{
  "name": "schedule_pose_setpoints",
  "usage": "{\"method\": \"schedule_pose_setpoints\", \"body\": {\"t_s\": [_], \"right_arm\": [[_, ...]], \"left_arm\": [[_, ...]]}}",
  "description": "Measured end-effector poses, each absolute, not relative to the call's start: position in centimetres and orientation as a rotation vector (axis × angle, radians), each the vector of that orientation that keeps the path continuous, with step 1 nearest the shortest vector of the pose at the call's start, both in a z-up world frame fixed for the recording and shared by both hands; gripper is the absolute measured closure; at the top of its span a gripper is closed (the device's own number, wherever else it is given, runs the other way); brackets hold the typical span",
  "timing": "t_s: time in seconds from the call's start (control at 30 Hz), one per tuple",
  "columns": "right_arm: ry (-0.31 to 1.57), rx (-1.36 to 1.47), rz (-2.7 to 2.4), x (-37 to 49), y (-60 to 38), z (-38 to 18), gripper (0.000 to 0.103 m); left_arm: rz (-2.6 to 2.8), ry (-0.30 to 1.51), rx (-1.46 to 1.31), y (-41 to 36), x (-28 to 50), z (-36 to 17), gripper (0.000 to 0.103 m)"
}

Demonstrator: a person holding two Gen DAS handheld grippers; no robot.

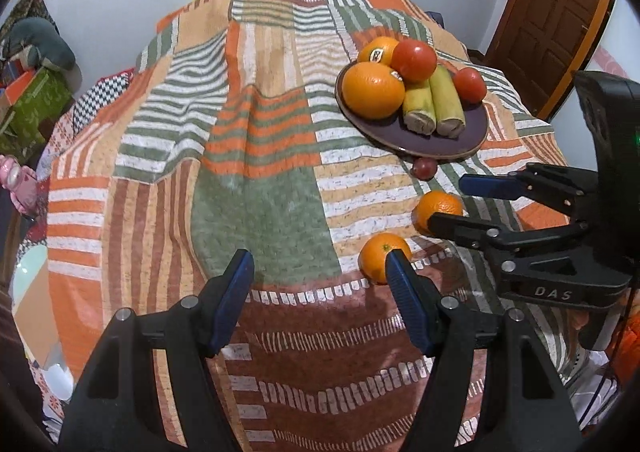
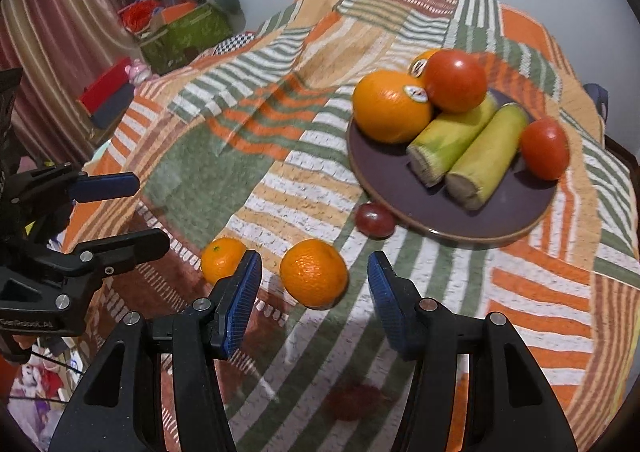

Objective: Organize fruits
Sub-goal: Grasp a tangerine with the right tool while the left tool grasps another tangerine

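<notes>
A dark plate point(image 1: 448, 138) point(image 2: 392, 176) holds two oranges point(image 1: 373, 90) point(image 2: 392, 106), two tomatoes point(image 1: 413, 59) point(image 2: 454, 80) and two green-yellow bananas point(image 1: 448, 104) point(image 2: 486, 156). On the cloth lie two mandarins and a small red fruit point(image 1: 424, 167) point(image 2: 375, 221). My right gripper point(image 2: 315, 284) point(image 1: 444, 202) is open around the larger mandarin point(image 2: 314, 278) point(image 1: 440, 206), pads apart from it. My left gripper point(image 1: 320, 276) point(image 2: 152, 212) is open and empty; the smaller mandarin point(image 1: 378, 256) point(image 2: 222, 258) sits just beyond its right finger.
A striped patchwork cloth point(image 1: 256, 180) point(image 2: 248, 156) covers the round table. A green box point(image 2: 184, 36) point(image 1: 36, 100) and clutter stand left by the wall. A wooden door point(image 1: 556, 20) is at the right.
</notes>
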State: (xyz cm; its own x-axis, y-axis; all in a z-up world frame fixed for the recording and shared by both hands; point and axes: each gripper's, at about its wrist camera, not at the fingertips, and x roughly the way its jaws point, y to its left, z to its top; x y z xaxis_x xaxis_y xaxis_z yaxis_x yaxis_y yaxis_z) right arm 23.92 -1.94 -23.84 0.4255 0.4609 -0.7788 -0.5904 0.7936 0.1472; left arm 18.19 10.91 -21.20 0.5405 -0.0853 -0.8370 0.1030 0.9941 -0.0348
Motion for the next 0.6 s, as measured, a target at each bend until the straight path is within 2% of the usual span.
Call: {"method": "schedule_pose_setpoints", "body": {"t_s": [0.1, 0.23, 0.6], "right_arm": [[0.936, -0.164, 0.665, 24.2, -1.5, -24.5, 0.054], [0.964, -0.154, 0.674, 24.7, -1.5, -25.2, 0.068], [0.91, -0.125, 0.649, 24.2, -4.6, -23.6, 0.068]], "left_arm": [[-0.122, 1.008, 0.009, 11.0, 18.6, -21.8, 0.035], [-0.136, 1.034, -0.013, 10.8, 19.3, -22.5, 0.035], [-0.197, 1.055, 0.0, 8.3, 20.1, -23.1, 0.035]]}}
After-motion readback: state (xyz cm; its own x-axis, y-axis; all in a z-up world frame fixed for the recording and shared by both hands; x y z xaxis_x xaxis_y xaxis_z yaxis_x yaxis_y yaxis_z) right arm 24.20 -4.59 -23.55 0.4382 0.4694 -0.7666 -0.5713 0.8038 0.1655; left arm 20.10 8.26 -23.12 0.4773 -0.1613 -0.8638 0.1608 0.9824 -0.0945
